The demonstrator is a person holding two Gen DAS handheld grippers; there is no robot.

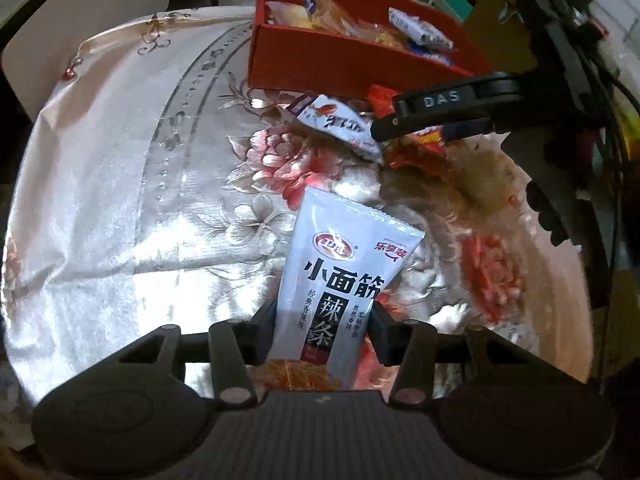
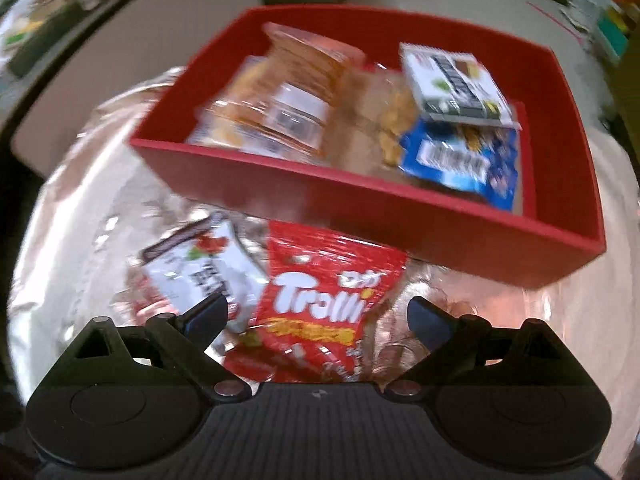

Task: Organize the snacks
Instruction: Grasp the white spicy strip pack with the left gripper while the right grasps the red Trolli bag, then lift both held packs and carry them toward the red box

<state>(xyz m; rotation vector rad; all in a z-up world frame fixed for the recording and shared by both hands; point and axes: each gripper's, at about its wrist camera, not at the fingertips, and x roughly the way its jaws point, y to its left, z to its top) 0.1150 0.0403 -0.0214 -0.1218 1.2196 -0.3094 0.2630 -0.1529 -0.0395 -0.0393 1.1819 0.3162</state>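
Shiny floral cloth (image 1: 120,200) covered the table, and over it the left gripper (image 1: 324,332) was clamped on a white spicy-strip packet (image 1: 340,272) held upright off the cloth. Ahead, the right gripper (image 2: 318,316) hovered with its fingers spread apart above a red Trolli bag (image 2: 332,296), a white packet (image 2: 200,272) touching the bag's left edge. Beyond both lay the red box (image 2: 400,208), already crowded with an orange cracker pack (image 2: 296,96), a blue bag (image 2: 460,160) and a white-and-black pack (image 2: 452,84).
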